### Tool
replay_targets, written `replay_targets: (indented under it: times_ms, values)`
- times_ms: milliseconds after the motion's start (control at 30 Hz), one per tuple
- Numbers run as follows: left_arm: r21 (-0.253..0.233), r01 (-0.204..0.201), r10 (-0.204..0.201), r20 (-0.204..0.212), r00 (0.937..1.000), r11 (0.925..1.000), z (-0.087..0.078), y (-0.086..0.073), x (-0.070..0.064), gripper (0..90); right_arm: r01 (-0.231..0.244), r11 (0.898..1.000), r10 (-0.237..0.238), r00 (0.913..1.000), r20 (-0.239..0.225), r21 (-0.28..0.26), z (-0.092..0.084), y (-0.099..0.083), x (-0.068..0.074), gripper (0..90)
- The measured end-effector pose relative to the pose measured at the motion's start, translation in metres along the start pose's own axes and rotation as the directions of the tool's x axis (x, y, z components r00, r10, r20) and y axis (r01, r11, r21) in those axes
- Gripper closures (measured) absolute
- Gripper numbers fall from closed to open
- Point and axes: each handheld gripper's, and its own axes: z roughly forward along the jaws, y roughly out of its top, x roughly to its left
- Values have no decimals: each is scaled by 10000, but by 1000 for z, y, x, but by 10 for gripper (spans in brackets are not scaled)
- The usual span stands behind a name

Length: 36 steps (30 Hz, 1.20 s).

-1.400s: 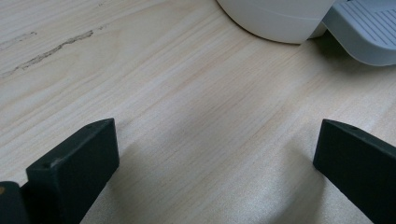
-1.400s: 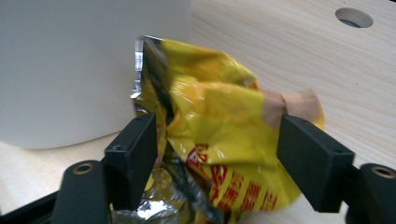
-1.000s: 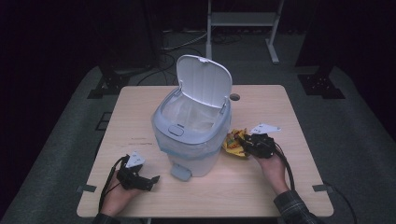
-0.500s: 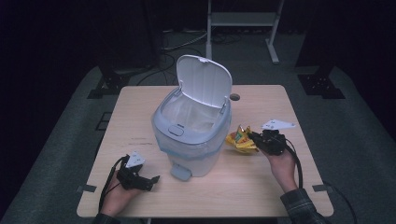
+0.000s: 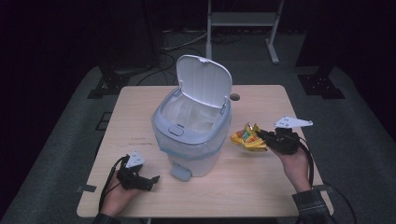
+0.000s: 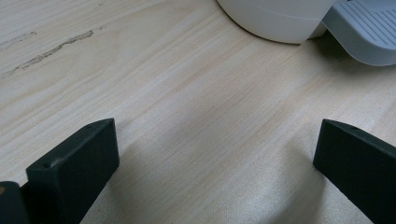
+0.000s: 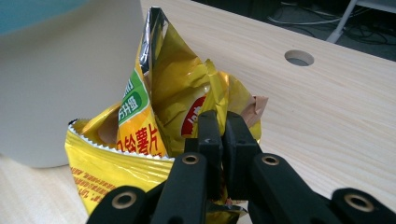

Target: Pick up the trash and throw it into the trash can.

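Right gripper [image 5: 265, 136], mid-right of frame, had its fingers clamped on the crumpled chip bag [image 5: 247, 138]; left gripper [image 5: 150, 180], lower left, sat wide open, empty, on my worktop [image 5: 261, 186].

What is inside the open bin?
The bin holds a pale liner, with no rubbish visible on it. The raised lid and near rim hide its bottom.

My right claw [image 5: 264, 136] is closed, its jaws pressed tight together on the bag [image 5: 247, 138], and has just finished closing. My right hand [image 5: 295, 161] holds it above the desk [image 5: 261, 186], jaws pointing left and roughly level, forearm entering from the bottom right. My left claw [image 5: 150, 179] rests low at the desk, jaws spread wide with nothing between them, pointing right. My left hand [image 5: 119, 193] grips it from behind.
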Motion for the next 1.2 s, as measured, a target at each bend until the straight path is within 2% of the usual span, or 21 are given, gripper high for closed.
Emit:
replay_targets:
  times_ms: [233, 300, 633, 733, 833, 1067, 1200]
  values:
    - [-2, 3, -3, -1, 10000, 10000, 0, 0, 0, 0, 49, 10000, -52, 9993, -377, -83, -14, 6, 1, 865]
    - [-3, 8, -8, 1, 10000, 10000, 0, 0, 0, 0, 64, 9997, -79, 9978, -663, -233, -22, 10, 0, 865]
    - [-12, 8, -8, -1, 10000, 10000, 0, 0, 0, 0, 296, 9971, -376, 9927, -1145, -705, -47, 28, 6, 865]
    - [-1, -3, 3, 0, 10000, 10000, 0, 0, 0, 0, 289, 9946, -440, 9870, -1543, -992, -57, 37, 8, 864]
    - [-7, 4, -4, 0, 10000, 10000, 0, 0, 0, 0, 356, 9932, -536, 9850, -1641, -1108, -63, 42, 9, 865]
    - [-32, 7, -7, -6, 10000, 10000, 0, 0, 0, 0, 704, 9843, -1031, 9737, -2034, -1617, -78, 62, 14, 864]
    - [-31, 7, -7, -5, 10000, 10000, 0, 0, 0, 0, 735, 9801, -1148, 9679, -2238, -1846, -84, 70, 15, 864]
